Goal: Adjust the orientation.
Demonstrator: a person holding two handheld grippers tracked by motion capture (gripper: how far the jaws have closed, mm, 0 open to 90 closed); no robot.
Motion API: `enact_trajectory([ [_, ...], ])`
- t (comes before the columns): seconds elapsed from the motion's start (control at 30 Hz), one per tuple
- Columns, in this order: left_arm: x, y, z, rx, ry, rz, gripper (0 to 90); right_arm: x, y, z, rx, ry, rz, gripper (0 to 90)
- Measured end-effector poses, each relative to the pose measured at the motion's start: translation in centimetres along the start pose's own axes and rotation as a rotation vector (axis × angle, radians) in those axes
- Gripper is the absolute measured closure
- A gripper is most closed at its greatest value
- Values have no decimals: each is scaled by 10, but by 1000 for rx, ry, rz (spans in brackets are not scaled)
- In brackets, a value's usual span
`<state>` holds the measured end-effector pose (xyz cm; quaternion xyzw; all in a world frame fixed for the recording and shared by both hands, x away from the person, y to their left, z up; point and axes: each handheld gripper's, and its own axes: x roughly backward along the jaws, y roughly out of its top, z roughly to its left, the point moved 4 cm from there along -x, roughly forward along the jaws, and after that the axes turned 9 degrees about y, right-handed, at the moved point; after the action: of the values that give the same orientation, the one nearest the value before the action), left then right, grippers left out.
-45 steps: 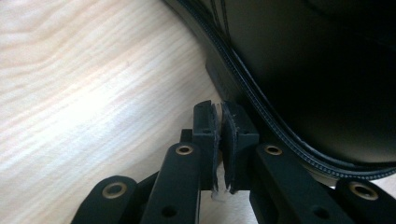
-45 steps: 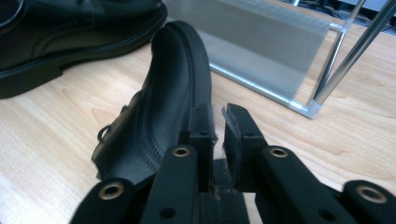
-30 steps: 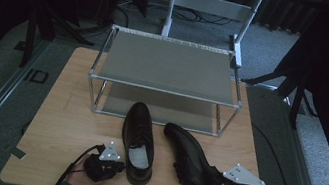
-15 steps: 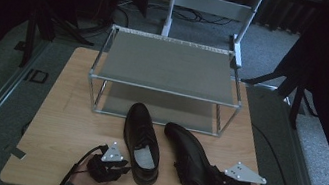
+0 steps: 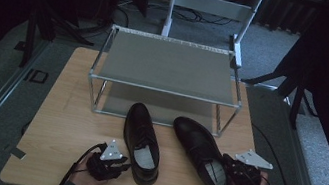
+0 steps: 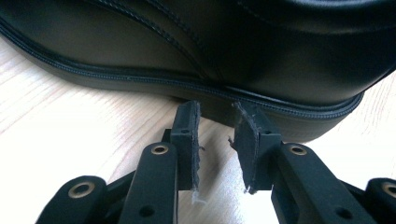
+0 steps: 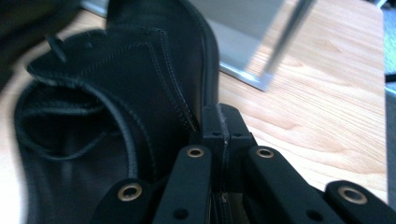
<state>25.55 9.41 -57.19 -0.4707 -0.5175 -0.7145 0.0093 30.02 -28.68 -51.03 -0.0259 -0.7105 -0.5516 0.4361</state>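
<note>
Two black leather shoes sit on the wooden desk [image 5: 69,107] in front of a metal shoe rack [image 5: 169,65], whose upper and lower shelves both lie bare. In the high view the left shoe [image 5: 141,142] lies near the middle of the desk, its toe pointing to 12 o'clock toward the rack and its heel toward the person; the right shoe [image 5: 200,152] lies just beside it at 3 o'clock, toe tilted toward 11 o'clock, the two well separated at the heels. The left tongs [image 5: 112,165] rest at about 7 o'clock of the left shoe, held in a hand that comes in from the desk's near edge. In the left gripper view the left tongs [image 6: 215,123] stand released, their jaws having just been opening; the pads [image 6: 187,135] are parted with bare desk showing between them, and their tips point at the sole edge of the left shoe [image 6: 261,51] without clamping it. The right tongs [image 5: 235,173] sit at the heel of the right shoe, at its 5 o'clock. In the right gripper view the right tongs [image 7: 222,122] are clenched on the rim of the right shoe [image 7: 140,93] at its opening, the jaws pressed together over the leather, with a leg of the rack [image 7: 285,37] beyond.
</note>
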Motion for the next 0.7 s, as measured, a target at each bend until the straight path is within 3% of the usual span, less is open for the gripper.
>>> enact_trajectory([
  [0.03, 0, 0, 0, 0, 1, 1, 702, -3, 0, -6, -17, 2, 2, 900],
  [0.1, -1, 0, 0, -6, 1, 5, 702, -7, -2, -22, -86, 51, -12, 900],
  [0.17, -1, -1, 0, -11, 0, 10, 702, -10, -4, -34, -128, 54, -16, 900],
  [0.27, -1, -1, 0, -8, 1, 8, 702, -12, -6, -49, -152, 20, -9, 900],
  [0.37, -2, -1, 1, -5, 4, 7, 702, -4, -3, -55, -163, 20, -47, 898],
  [0.43, -2, 0, 1, -3, 7, 4, 701, 3, 2, -51, -145, -4, -62, 866],
  [0.53, -2, 0, 1, -2, 9, 4, 698, 16, 10, -32, -89, -30, -74, 820],
  [0.7, 0, 0, 1, -3, 15, 0, 694, 24, 14, 10, -37, 45, -70, 733],
])
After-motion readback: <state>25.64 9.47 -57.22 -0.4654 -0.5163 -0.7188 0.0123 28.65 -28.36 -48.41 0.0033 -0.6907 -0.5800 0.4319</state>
